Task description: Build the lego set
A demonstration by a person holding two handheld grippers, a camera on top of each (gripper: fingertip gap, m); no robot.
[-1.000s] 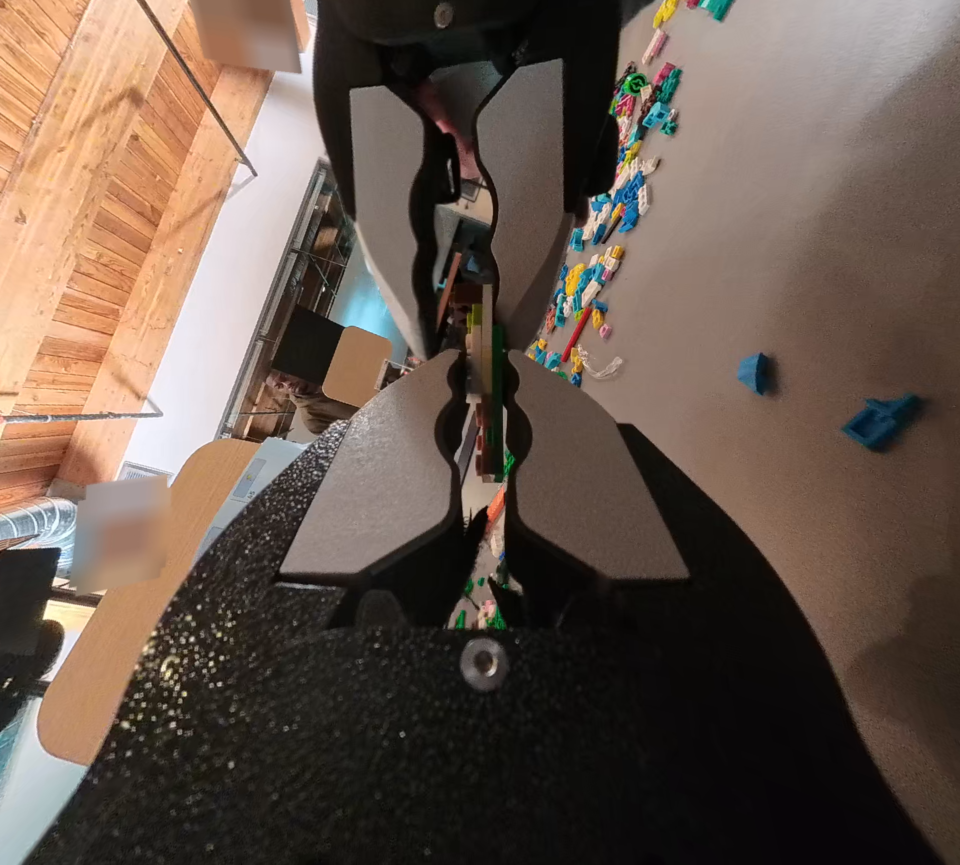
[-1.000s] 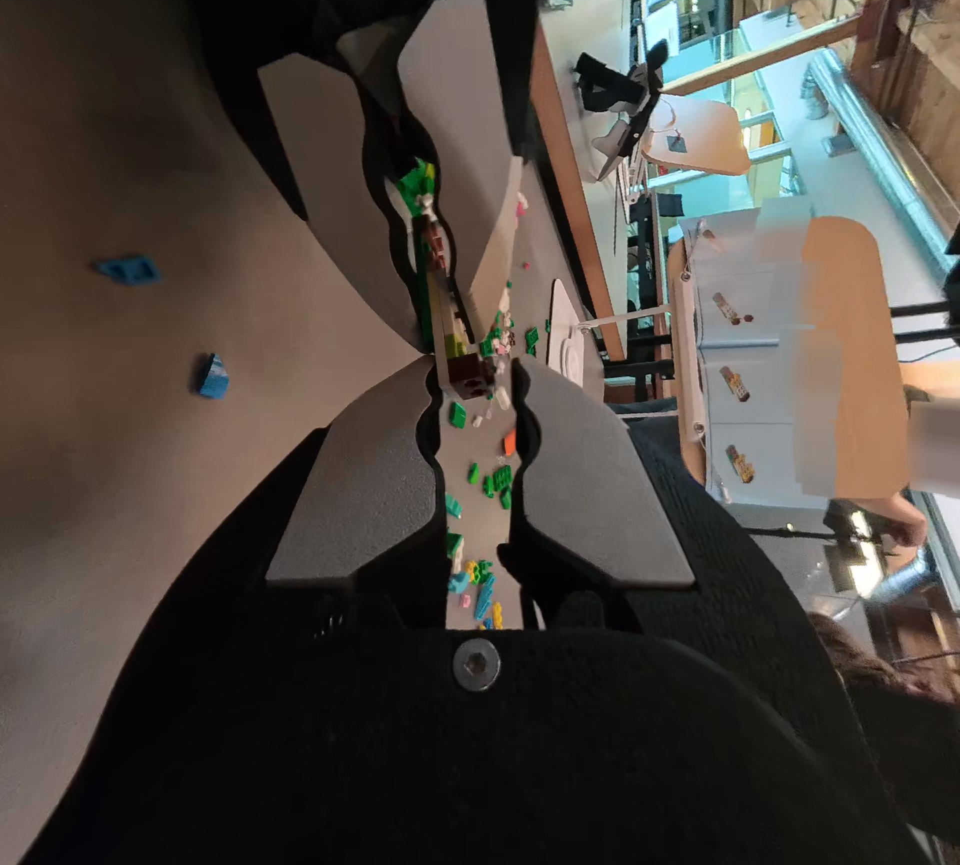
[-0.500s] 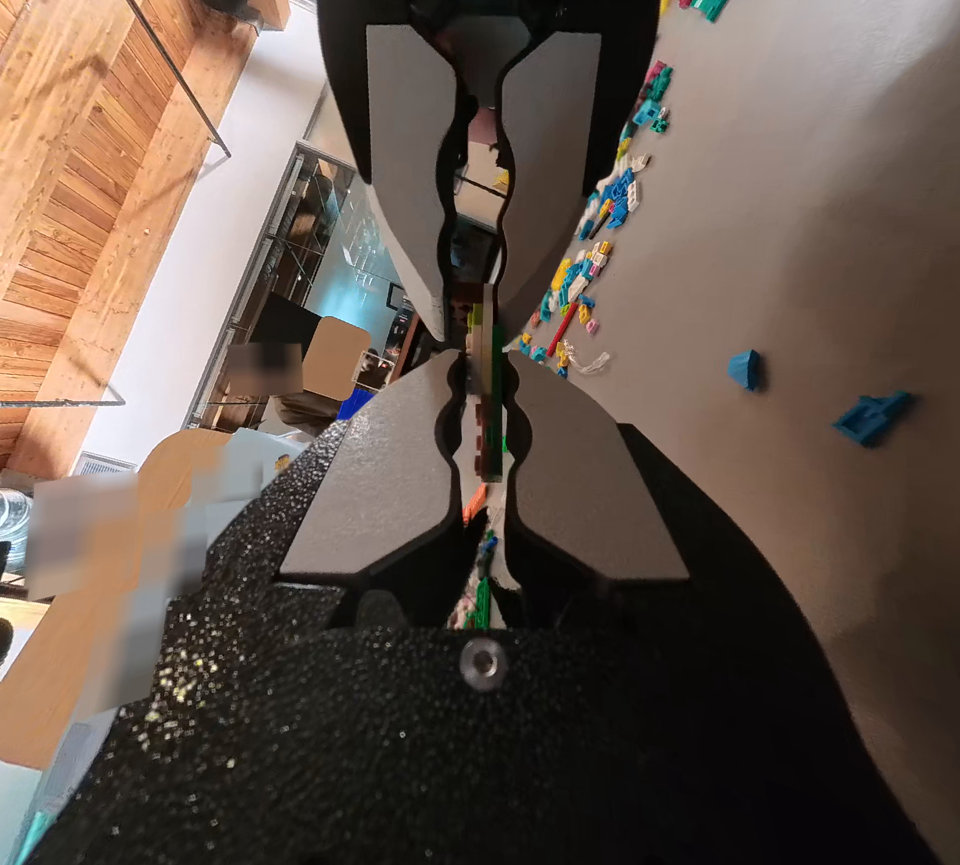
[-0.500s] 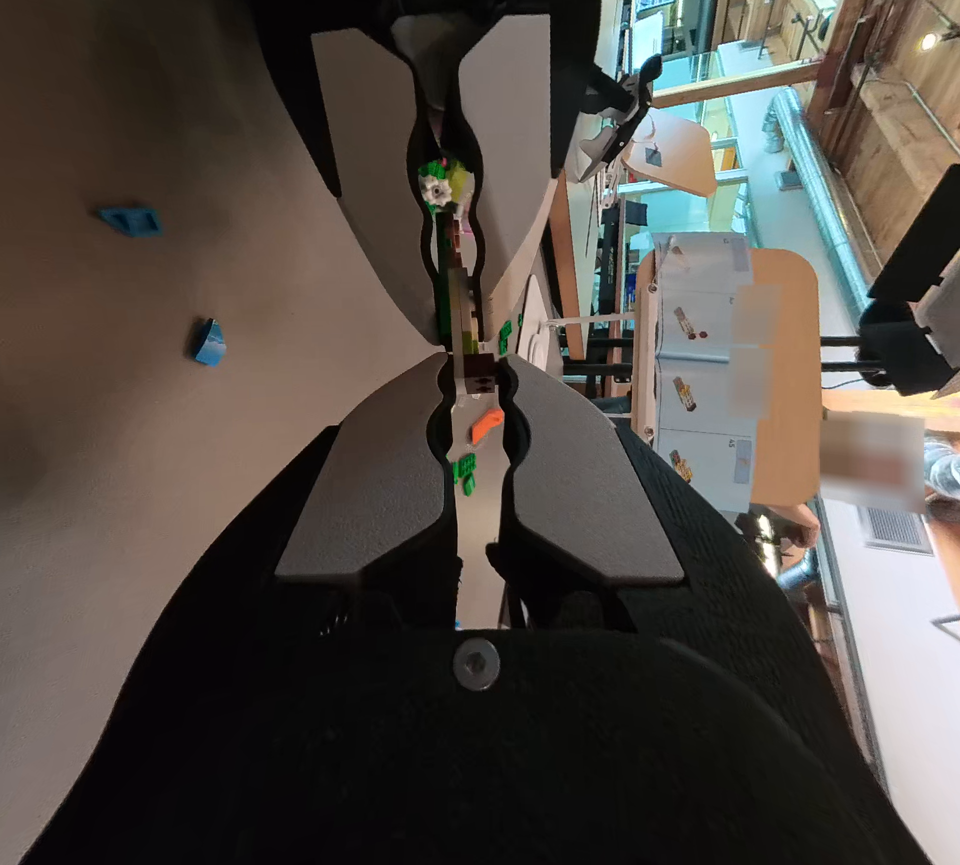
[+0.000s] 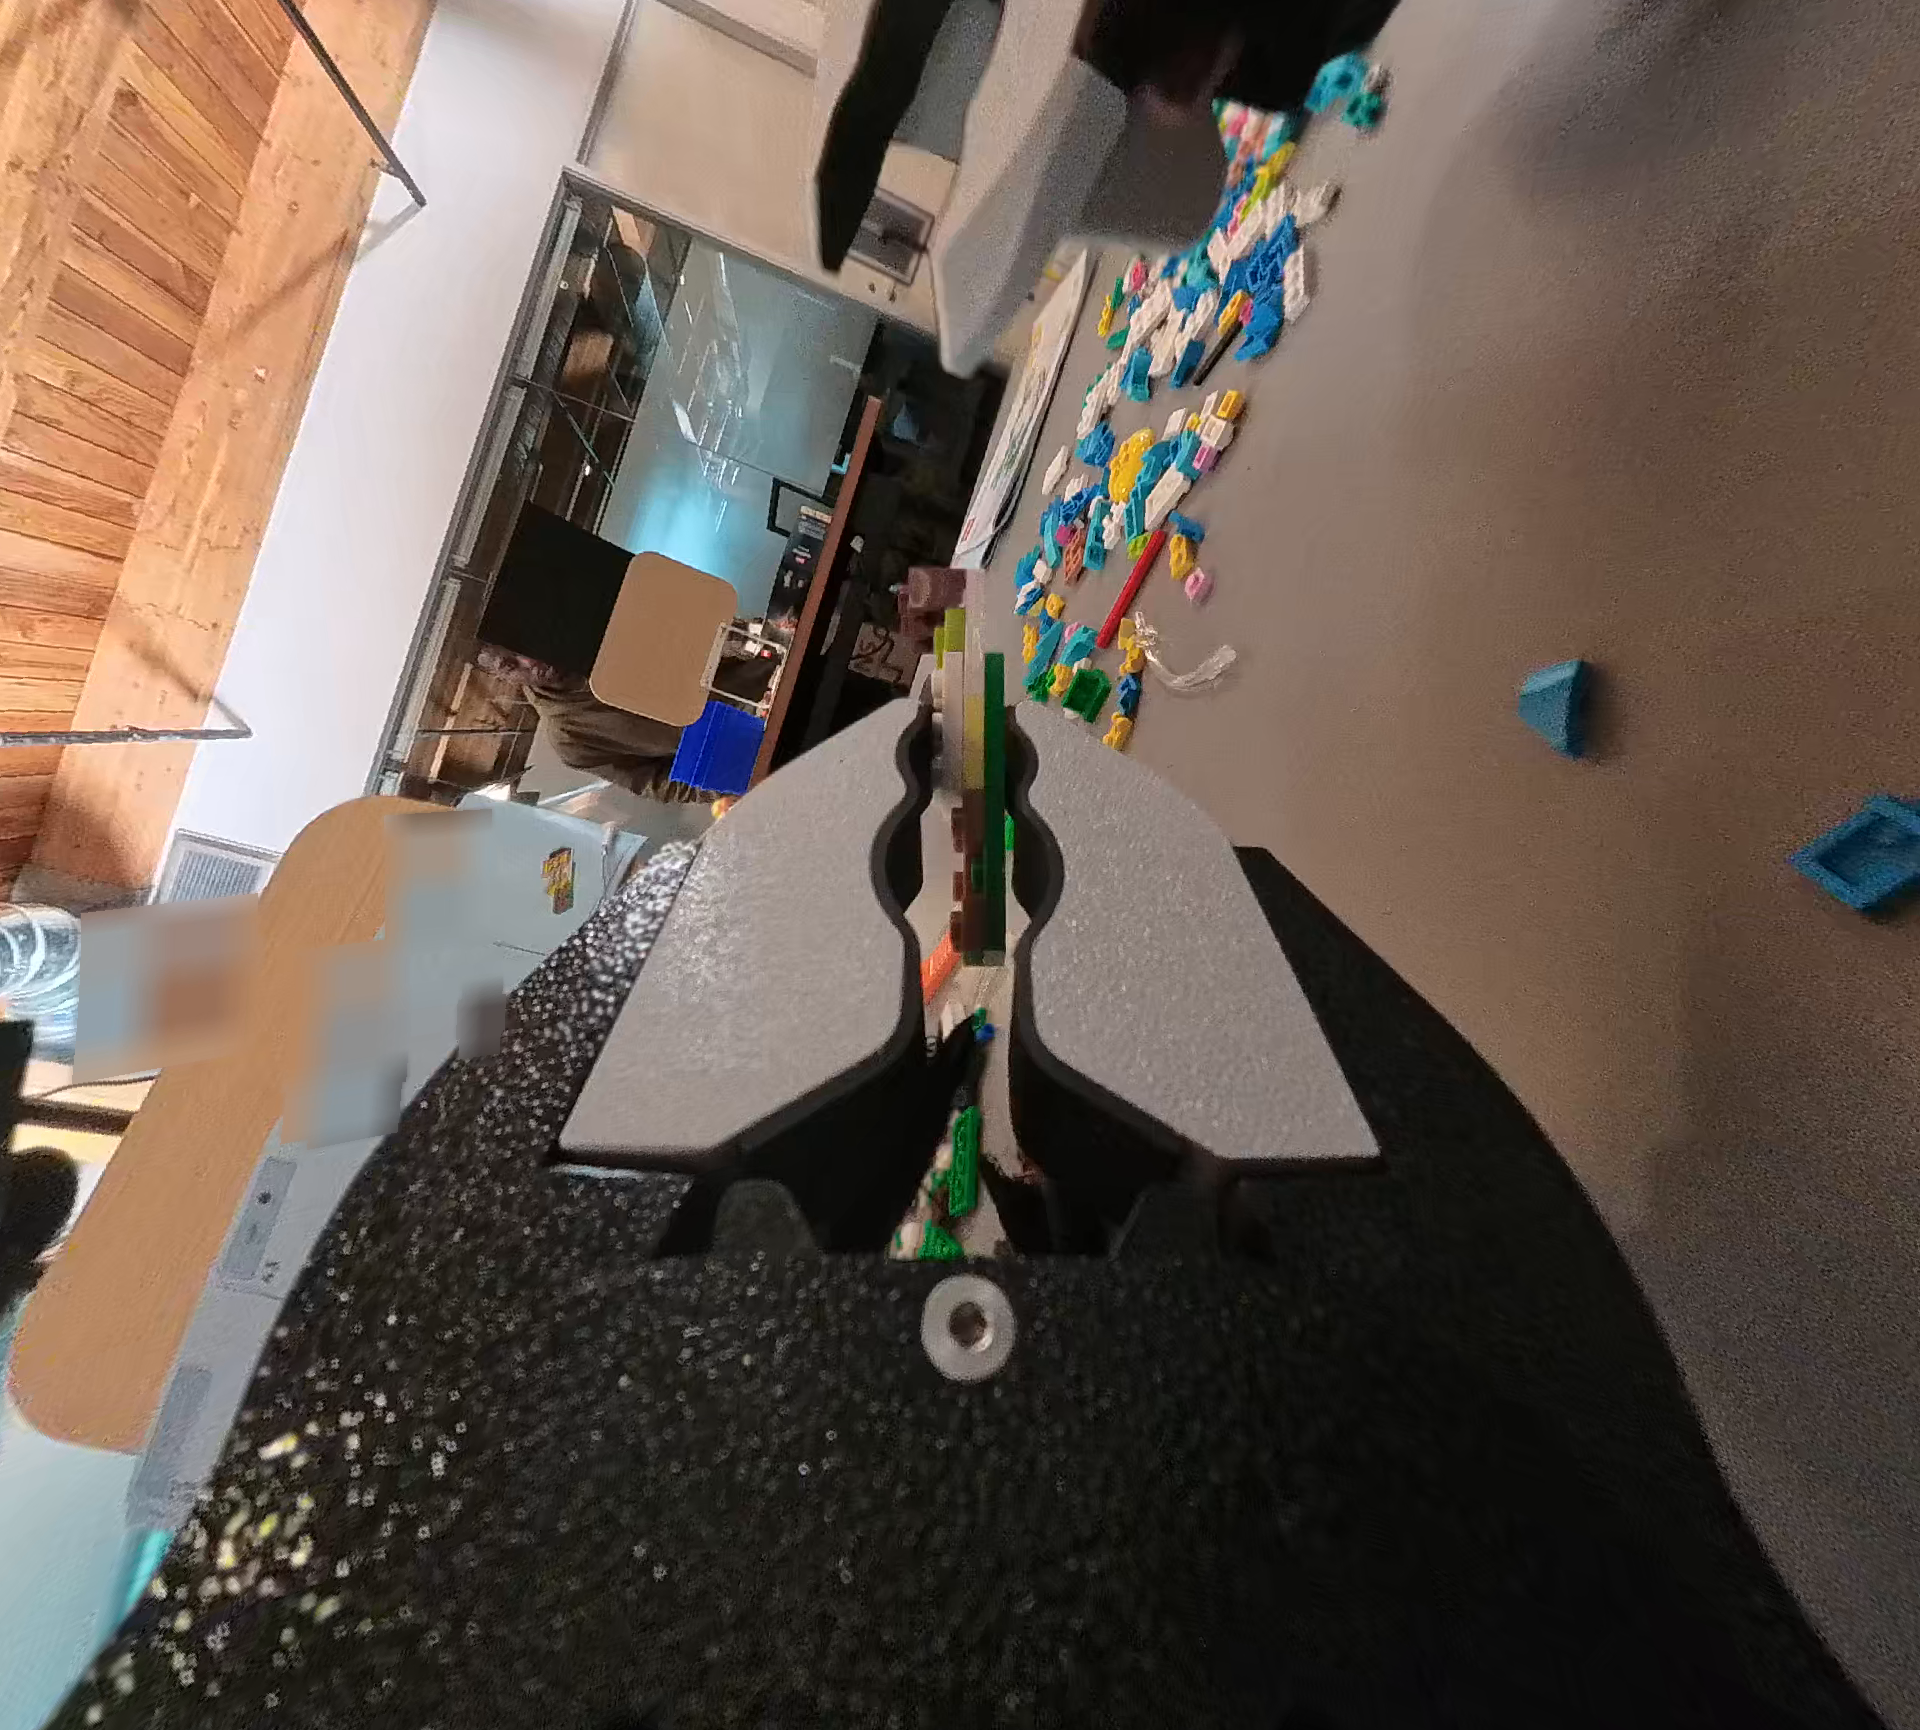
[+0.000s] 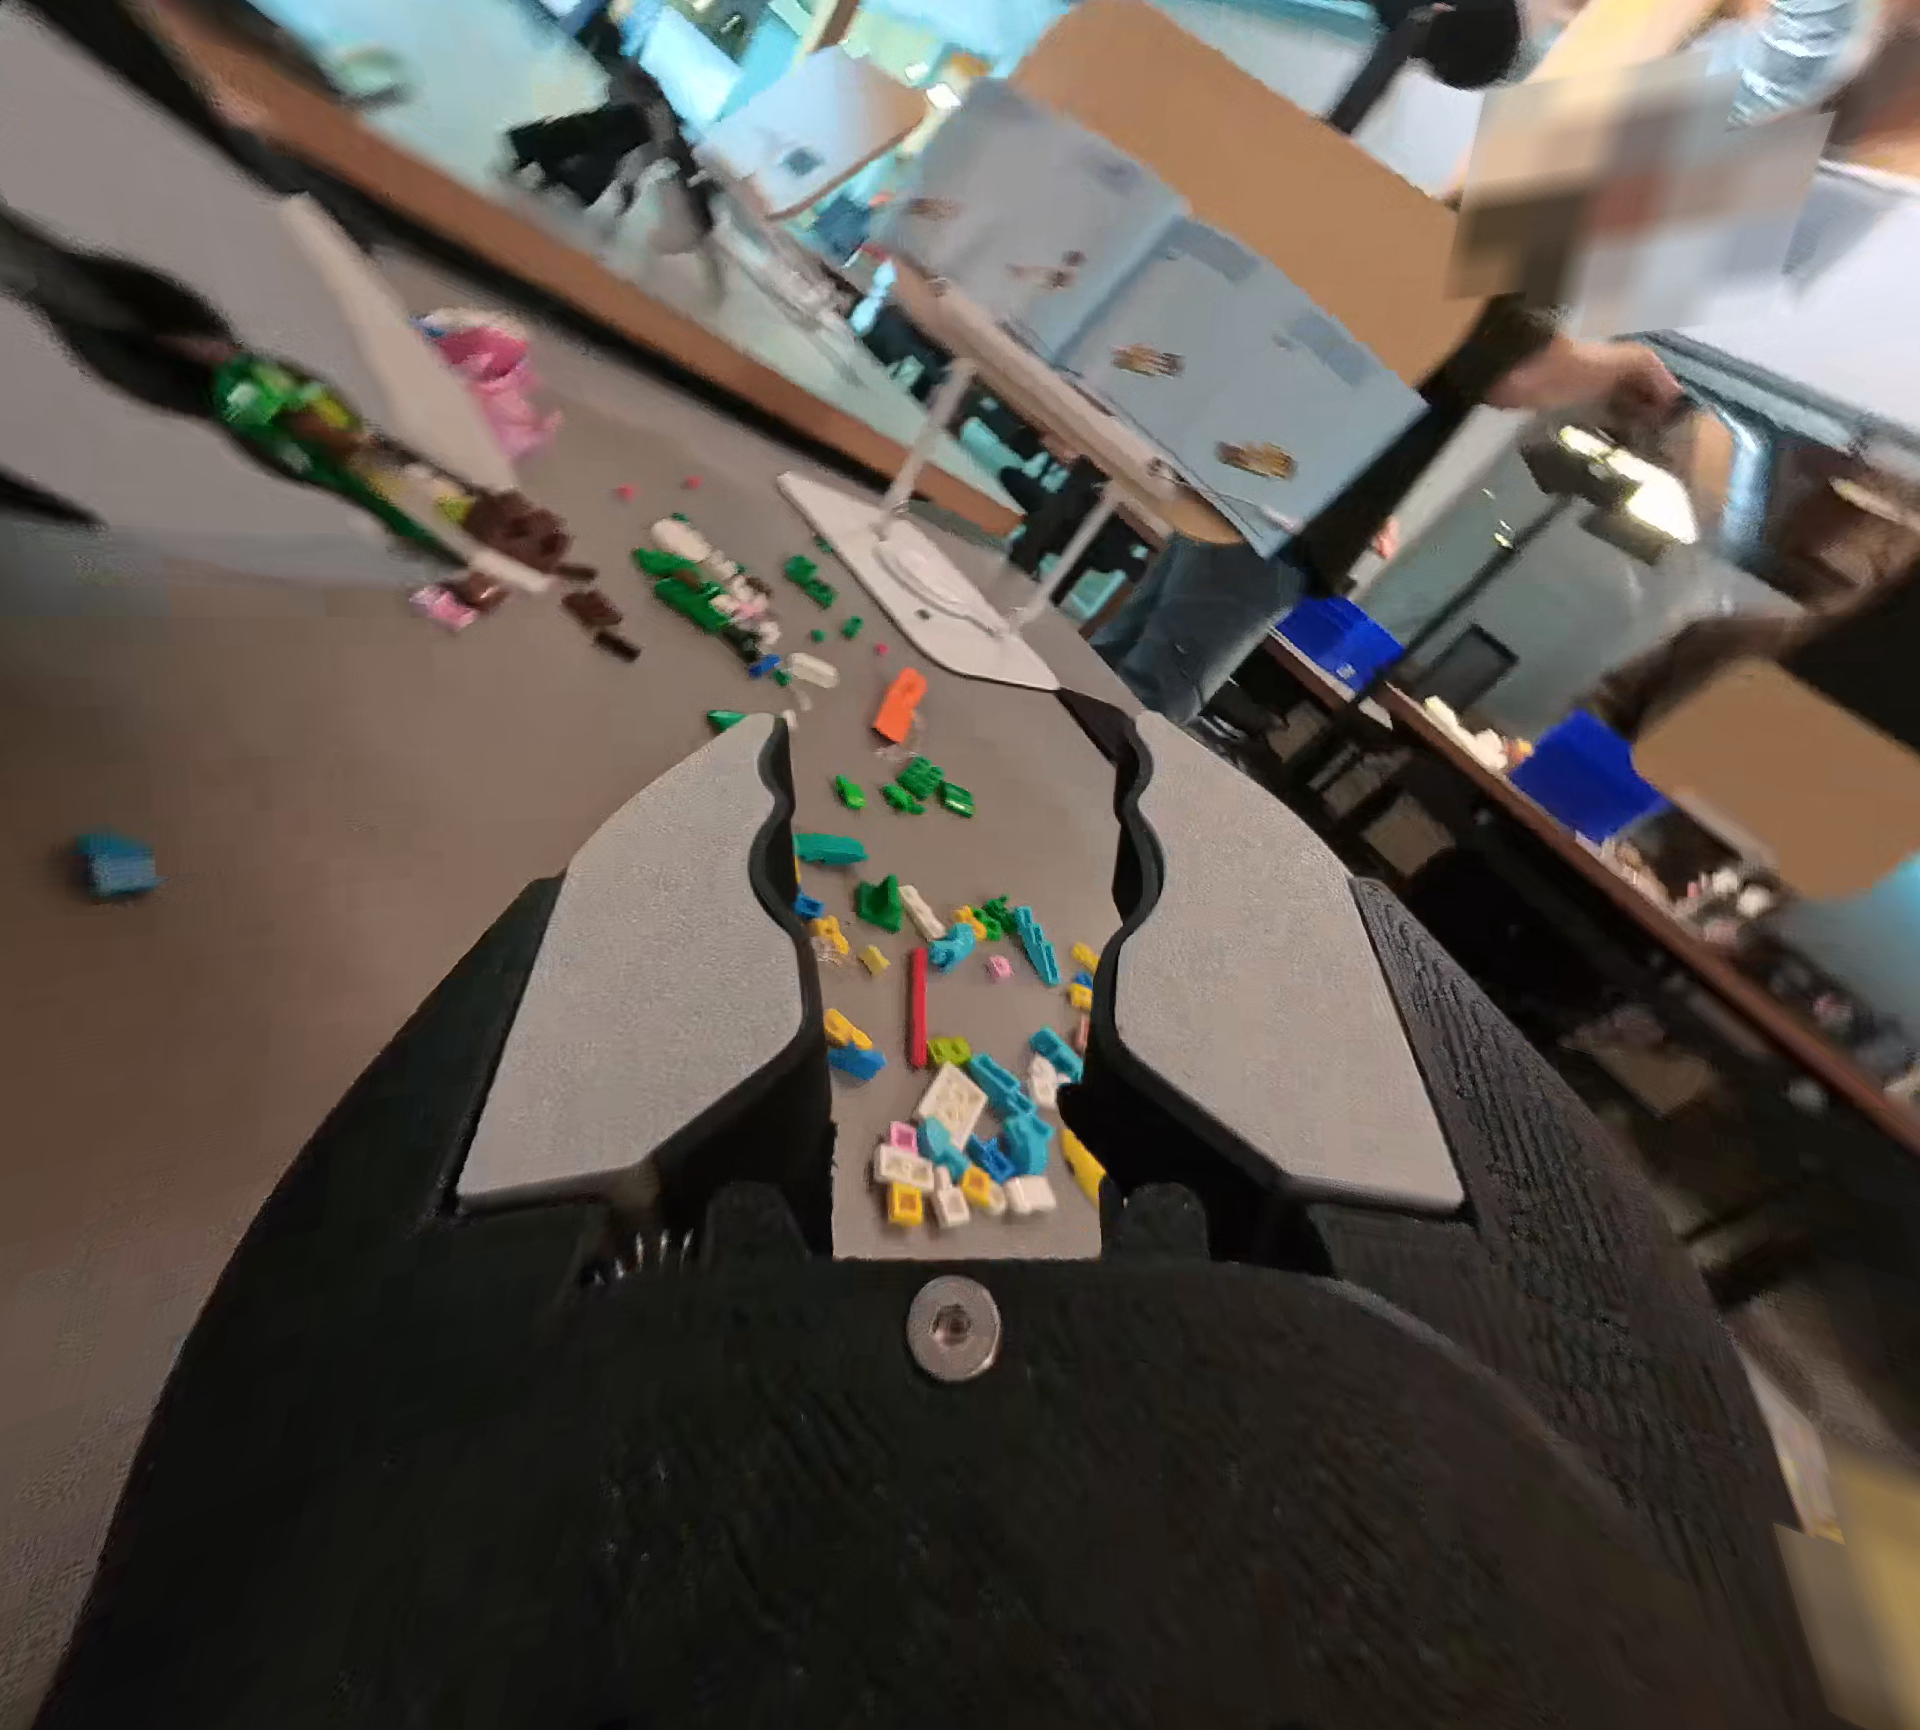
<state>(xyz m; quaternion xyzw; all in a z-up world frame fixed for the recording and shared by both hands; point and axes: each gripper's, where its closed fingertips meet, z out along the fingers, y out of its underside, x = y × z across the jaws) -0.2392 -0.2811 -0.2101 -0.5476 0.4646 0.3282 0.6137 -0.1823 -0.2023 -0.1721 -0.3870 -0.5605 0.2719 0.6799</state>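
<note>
My left gripper (image 5: 971,730) is shut on a partly built lego assembly (image 5: 982,807): a green plate with brown, white and lime bricks, held edge-on above the grey table (image 5: 1558,330). The same assembly (image 6: 353,475) shows at the left of the right wrist view, between the left gripper's grey fingers. My right gripper (image 6: 954,730) is open and empty, over loose bricks and well apart from the assembly. It appears blurred at the top of the left wrist view (image 5: 1039,174).
A pile of mixed coloured bricks (image 5: 1174,454) lies on the table; it also shows under my right gripper (image 6: 956,1078). Green bricks (image 6: 717,589), an orange piece (image 6: 899,704), two blue pieces (image 5: 1558,704) (image 5: 1860,859), a white stand base (image 6: 925,584) and a pink bag (image 6: 488,381) are nearby.
My right gripper has opened, left the assembly's brown end and swung away over the loose bricks. My left gripper still holds the assembly.
</note>
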